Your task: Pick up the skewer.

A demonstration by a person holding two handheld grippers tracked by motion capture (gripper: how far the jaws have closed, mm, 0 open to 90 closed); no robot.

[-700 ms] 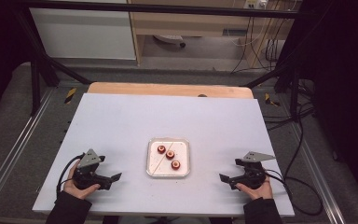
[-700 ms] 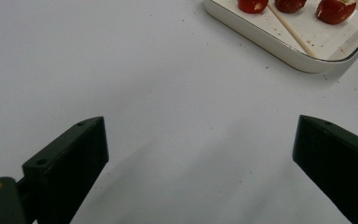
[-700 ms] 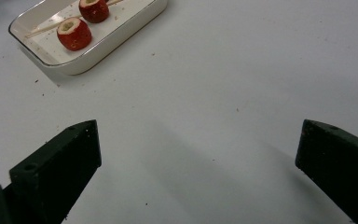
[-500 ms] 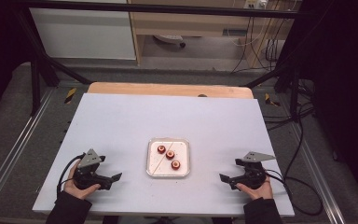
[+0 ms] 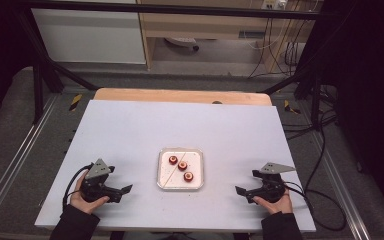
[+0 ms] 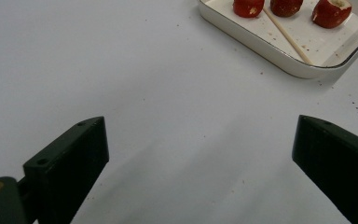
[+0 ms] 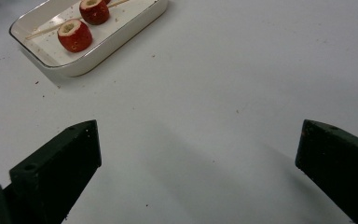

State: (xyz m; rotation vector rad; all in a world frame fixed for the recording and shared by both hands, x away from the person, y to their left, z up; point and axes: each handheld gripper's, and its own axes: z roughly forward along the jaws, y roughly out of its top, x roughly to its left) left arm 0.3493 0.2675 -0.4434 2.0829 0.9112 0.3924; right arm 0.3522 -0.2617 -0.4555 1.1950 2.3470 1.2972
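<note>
A white rectangular tray (image 5: pixel 196 152) sits at the near middle of the white table. It holds three red cored fruits (image 5: pixel 182 165) and a thin wooden skewer (image 5: pixel 170 173). In the left gripper view the tray (image 6: pixel 242 32) is at the upper right, with the fruits (image 6: pixel 248 7) and skewer (image 6: pixel 286 35). In the right gripper view the tray (image 7: pixel 121 35) is at the upper left with two fruits (image 7: pixel 75 36) showing. My left gripper (image 5: pixel 125 192) rests left of the tray, open and holding nothing. My right gripper (image 5: pixel 240 192) rests right of it, open and holding nothing too.
The white table top (image 5: pixel 180 125) ends in a wooden strip (image 5: pixel 180 96) at the far edge. Black frame bars and cables (image 5: pixel 325 150) run along the right side. A cabinet (image 5: pixel 90 35) stands beyond the table.
</note>
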